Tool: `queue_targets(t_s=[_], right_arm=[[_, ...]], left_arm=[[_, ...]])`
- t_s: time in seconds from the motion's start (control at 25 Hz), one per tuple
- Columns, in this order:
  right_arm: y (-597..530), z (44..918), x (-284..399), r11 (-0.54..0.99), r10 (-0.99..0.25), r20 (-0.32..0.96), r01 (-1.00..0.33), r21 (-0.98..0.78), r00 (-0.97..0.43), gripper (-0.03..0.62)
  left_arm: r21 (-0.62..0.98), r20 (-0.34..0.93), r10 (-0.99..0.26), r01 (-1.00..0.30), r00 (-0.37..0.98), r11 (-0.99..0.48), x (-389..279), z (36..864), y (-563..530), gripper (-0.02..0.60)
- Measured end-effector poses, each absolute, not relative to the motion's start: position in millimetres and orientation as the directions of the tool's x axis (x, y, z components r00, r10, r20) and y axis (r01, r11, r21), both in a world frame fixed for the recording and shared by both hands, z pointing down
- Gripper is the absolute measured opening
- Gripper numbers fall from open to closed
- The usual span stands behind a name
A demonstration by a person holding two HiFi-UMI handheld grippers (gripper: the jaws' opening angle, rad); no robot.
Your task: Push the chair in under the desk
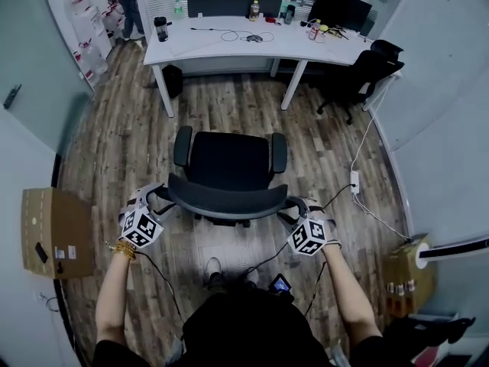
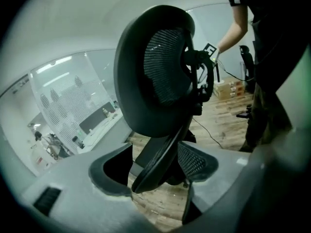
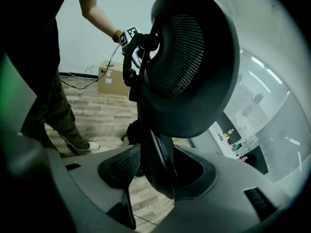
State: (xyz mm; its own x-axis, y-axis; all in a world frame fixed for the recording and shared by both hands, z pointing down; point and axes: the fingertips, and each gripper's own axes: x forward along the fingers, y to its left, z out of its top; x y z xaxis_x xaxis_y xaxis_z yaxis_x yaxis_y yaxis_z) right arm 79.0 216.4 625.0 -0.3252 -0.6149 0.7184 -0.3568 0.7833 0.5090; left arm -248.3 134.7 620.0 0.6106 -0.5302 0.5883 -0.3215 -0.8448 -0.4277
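The black mesh office chair (image 1: 229,167) stands on the wood floor, its back towards me and its seat facing the white desk (image 1: 221,44), about a chair's length short of it. My left gripper (image 1: 153,199) sits at the left end of the backrest's top edge, my right gripper (image 1: 299,209) at the right end. In the left gripper view the left gripper (image 2: 155,171) stands open, the backrest rim (image 2: 160,161) running between its pads with floor showing beside it. The right gripper (image 3: 158,171) is also open, with the rim (image 3: 158,169) between its pads.
A second black chair (image 1: 363,71) stands at the desk's right end. Bottles, cables and a monitor (image 1: 340,8) are on the desk. Cardboard boxes lie at the left (image 1: 53,232) and right (image 1: 401,270). A power strip (image 1: 354,180) with cable lies on the floor to the right.
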Motion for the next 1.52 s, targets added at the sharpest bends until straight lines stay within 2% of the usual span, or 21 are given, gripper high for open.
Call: queue_targets(t_s=[0.08, 0.12, 0.24, 0.32, 0.36, 0.4, 0.76, 1.2, 1.52], right_arm=[[214, 628, 74, 0.787, -0.613, 0.722, -0.336, 0.518, -0.321, 0.211], [213, 629, 72, 0.785, -0.616, 0.720, -0.331, 0.523, -0.321, 0.186], [212, 630, 70, 0.789, -0.611, 0.723, -0.328, 0.520, -0.323, 0.184], [211, 631, 69, 0.806, -0.587, 0.740, -0.324, 0.496, -0.328, 0.179], [211, 632, 69, 0.817, -0.570, 0.753, -0.319, 0.480, -0.328, 0.177], [210, 633, 68, 0.828, -0.554, 0.766, -0.311, 0.467, -0.326, 0.173], [207, 637, 64, 0.852, -0.506, 0.813, -0.316, 0.418, -0.289, 0.167], [200, 642, 66, 0.813, -0.529, 0.827, -0.393, 0.430, -0.188, 0.189], [198, 644, 67, 0.806, -0.533, 0.827, -0.405, 0.431, -0.179, 0.189]], left_arm=[[-0.441, 0.629, -0.491, -0.244, 0.603, -0.864, -249, 628, 136, 0.299], [-0.454, 0.643, -0.482, -0.211, 0.595, -0.866, -248, 631, 135, 0.299], [-0.462, 0.682, -0.442, -0.126, 0.583, -0.878, -241, 638, 130, 0.287], [-0.429, 0.716, -0.375, -0.054, 0.588, -0.902, -236, 644, 133, 0.260], [-0.402, 0.729, -0.337, -0.026, 0.595, -0.915, -235, 647, 136, 0.221], [-0.376, 0.735, -0.305, -0.010, 0.605, -0.926, -234, 649, 138, 0.172], [-0.283, 0.754, -0.178, 0.069, 0.632, -0.956, -232, 651, 141, 0.160], [-0.253, 0.777, -0.174, 0.047, 0.605, -0.966, -229, 653, 139, 0.163], [-0.299, 0.760, -0.236, 0.004, 0.606, -0.954, -227, 655, 136, 0.179]])
